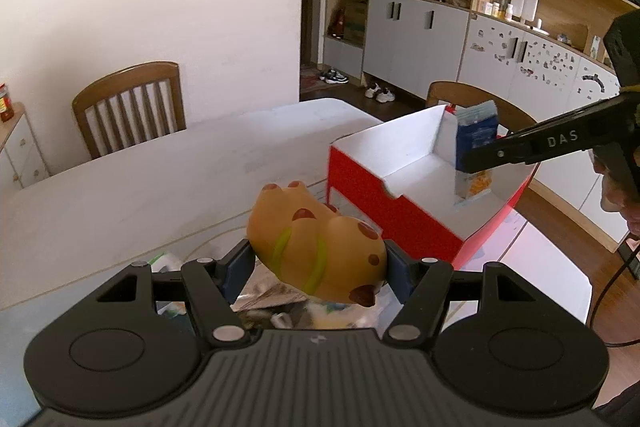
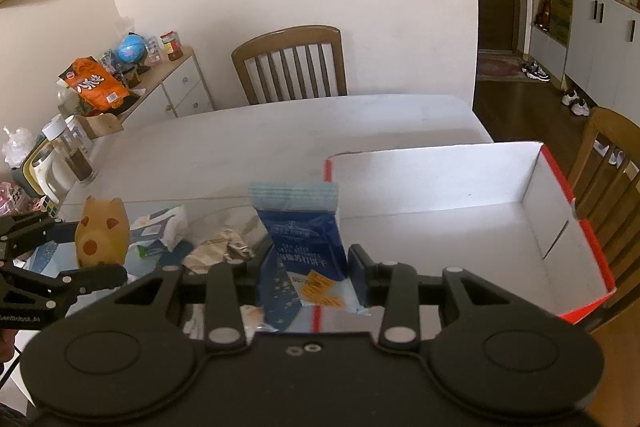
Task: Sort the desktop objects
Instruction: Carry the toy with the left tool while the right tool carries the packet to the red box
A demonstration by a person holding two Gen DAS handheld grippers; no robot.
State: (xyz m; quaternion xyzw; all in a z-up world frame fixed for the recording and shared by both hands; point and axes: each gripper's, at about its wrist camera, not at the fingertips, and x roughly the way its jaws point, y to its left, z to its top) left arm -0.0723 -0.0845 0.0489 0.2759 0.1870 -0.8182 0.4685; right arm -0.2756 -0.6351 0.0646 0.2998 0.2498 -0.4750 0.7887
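One white counter (image 2: 240,147) fills mid-frame. One red box (image 2: 460,195) with white inside walls sits at centre right; nothing rests on its visible floor, and its near edge is hidden by the right gripper (image 2: 306,267). That gripper's fingers clamp one blue packet (image 2: 304,239), held at the box's left wall. The left gripper (image 1: 320,263) grips one orange toy pig (image 1: 316,247), raised above crumpled wrappers (image 2: 220,251), too jumbled to count.
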